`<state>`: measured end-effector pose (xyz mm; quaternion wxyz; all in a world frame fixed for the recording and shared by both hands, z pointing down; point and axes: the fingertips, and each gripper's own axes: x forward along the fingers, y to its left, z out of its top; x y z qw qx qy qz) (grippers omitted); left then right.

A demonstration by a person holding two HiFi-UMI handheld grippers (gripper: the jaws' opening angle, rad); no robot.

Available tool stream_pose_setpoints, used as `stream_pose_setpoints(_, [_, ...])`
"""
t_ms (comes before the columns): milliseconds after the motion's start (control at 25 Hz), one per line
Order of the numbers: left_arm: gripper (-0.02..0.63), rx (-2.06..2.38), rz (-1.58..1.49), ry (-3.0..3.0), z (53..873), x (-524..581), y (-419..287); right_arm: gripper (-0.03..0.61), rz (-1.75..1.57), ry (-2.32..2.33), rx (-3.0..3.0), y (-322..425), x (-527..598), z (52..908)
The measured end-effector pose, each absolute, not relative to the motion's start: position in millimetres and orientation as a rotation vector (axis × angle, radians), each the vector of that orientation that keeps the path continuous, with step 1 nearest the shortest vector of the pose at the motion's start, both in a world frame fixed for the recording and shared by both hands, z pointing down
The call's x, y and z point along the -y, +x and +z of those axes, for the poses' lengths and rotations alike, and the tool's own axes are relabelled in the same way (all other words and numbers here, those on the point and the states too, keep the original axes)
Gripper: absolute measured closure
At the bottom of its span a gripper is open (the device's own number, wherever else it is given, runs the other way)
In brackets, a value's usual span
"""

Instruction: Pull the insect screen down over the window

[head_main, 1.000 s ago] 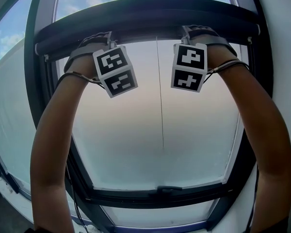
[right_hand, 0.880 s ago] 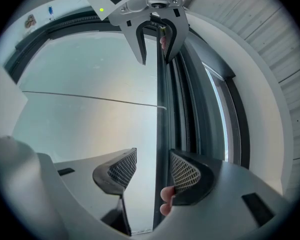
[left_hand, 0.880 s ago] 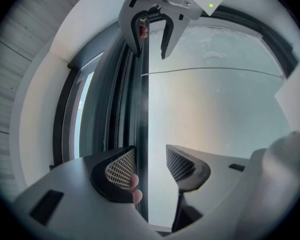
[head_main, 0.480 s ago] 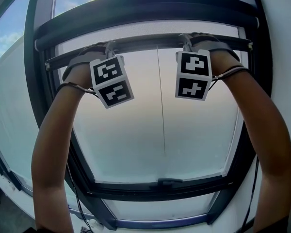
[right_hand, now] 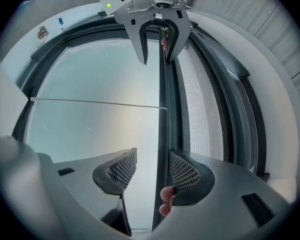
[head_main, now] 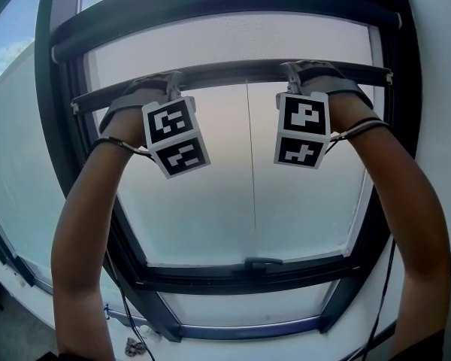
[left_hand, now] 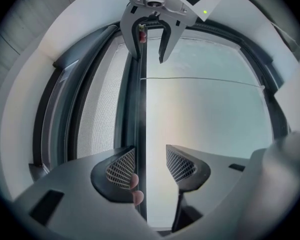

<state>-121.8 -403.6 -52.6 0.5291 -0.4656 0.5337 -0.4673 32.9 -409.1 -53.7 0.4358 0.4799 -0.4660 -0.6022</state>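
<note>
In the head view the insect screen (head_main: 233, 40) is seen only a short way down the window (head_main: 248, 201), and its pull bar (head_main: 233, 72) could be tilted and jammed by an uneven pull. In the left gripper view the left claw (left_hand: 146, 164) is set part open about the bar, one pad touching but nothing clamped, so a slip is possible. In the right gripper view the right claw (right_hand: 152, 171) is set likewise.

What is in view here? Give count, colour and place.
Frame: one, dark, round the pane.
Housing: one, dark, top of frame.
Screen: one, pale mesh, between housing and bar.
Bar: one, dark, across the pane.
Cord: one, thin, down from the bar's middle.
Handle: one, dark, bottom of frame.
Left claw: one, grey, open, bar between its jaws.
Right claw: one, grey, open, bar between its jaws.
Arms: two, bare, raised to the bar.
</note>
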Motion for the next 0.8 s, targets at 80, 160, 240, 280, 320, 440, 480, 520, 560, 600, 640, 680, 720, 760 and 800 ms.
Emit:
stream_pose_setpoints(80, [0.42,-1.262,-1.139,-1.134,-40.2,404.5,-120.3,0.388,-1.466,1.178,1.16,34.4,409.2,-42.4])
stream_pose_setpoints(160, [0.42,-1.248,-1.158,-1.159,-28.9,404.5,-120.2,0.388,-1.445,1.165,1.172,34.2,408.7,-32.6])
stream_pose_setpoints(240, [0.42,-1.231,-1.176,-1.199,-15.2,403.5,-120.1,0.388,-1.426,1.146,1.19,33.8,408.1,-19.8])
stream_pose_setpoints(280, [0.42,-1.221,-1.185,-1.223,-7.6,403.0,-119.8,0.388,-1.417,1.135,1.197,33.8,407.8,-12.4])
stream_pose_setpoints(320, [0.422,-1.211,-1.191,-1.247,-0.6,402.4,-119.7,0.388,-1.412,1.125,1.204,33.8,407.4,-5.8])
stream_pose_setpoints(440, [0.422,-1.19,-1.199,-1.309,10.2,399.5,-120.2,0.388,-1.405,1.115,1.221,32.6,406.2,4.6])
stream_pose_setpoints(480, [0.422,-1.185,-1.202,-1.326,12.1,398.1,-120.2,0.388,-1.401,1.114,1.225,32.5,405.8,6.6])
stream_pose_setpoints(520, [0.422,-1.181,-1.207,-1.339,14.2,396.7,-120.0,0.388,-1.393,1.111,1.228,32.5,405.2,8.7])
stream_pose_setpoints(560, [0.422,-1.177,-1.213,-1.348,16.4,395.7,-120.0,0.388,-1.384,1.106,1.228,32.7,404.6,10.9])
stream_pose_setpoints(600, [0.422,-1.172,-1.219,-1.353,18.4,395.0,-120.1,0.388,-1.376,1.099,1.228,32.8,404.0,12.8])
stream_pose_setpoints(640, [0.422,-1.168,-1.226,-1.356,20.1,394.5,-120.2,0.388,-1.367,1.093,1.229,32.9,403.2,14.5])
stream_pose_setpoints(680, [0.422,-1.163,-1.23,-1.358,21.8,393.9,-120.2,0.388,-1.359,1.087,1.232,32.9,402.3,16.1])
stream_pose_setpoints(720, [0.422,-1.159,-1.234,-1.36,23.4,393.2,-120.2,0.388,-1.353,1.083,1.236,32.9,401.1,17.7])
stream_pose_setpoints(760, [0.422,-1.157,-1.236,-1.362,25.1,392.2,-120.2,0.388,-1.349,1.08,1.241,32.8,399.7,19.4])
stream_pose_setpoints(800, [0.422,-1.155,-1.238,-1.365,27.0,391.1,-120.3,0.388,-1.346,1.078,1.248,32.8,398.3,21.3])
